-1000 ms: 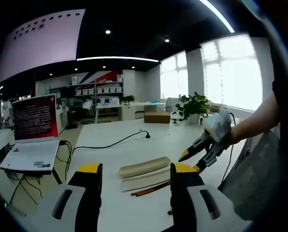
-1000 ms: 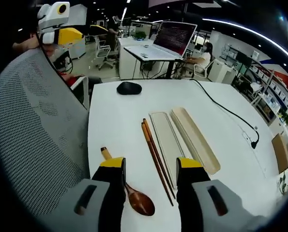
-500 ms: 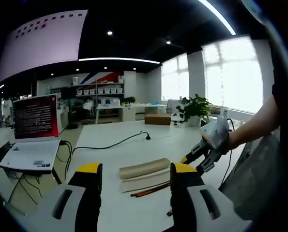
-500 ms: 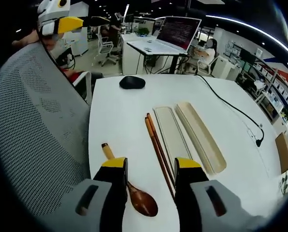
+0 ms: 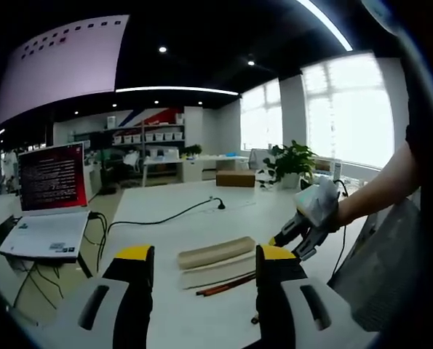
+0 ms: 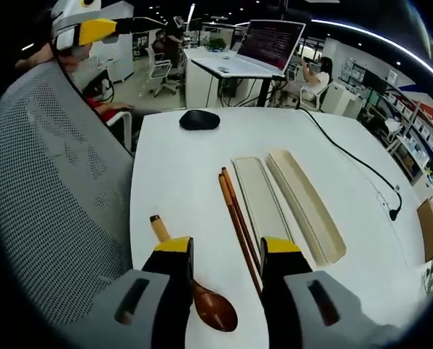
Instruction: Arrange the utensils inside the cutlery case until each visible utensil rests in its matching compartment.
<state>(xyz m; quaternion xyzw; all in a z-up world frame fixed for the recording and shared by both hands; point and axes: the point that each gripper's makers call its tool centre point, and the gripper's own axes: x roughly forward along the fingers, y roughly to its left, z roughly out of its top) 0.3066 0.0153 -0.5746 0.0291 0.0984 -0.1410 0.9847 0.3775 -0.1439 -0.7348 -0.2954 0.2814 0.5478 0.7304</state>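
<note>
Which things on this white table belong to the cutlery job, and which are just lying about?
Job:
long beige cutlery case base
flat beige case lid
brown wooden chopsticks
brown wooden spoon

Lying about:
black computer mouse
black cable
white open laptop
grey mesh chair

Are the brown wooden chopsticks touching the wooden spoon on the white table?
Apart: the right gripper view shows bare table between chopsticks and spoon.
</note>
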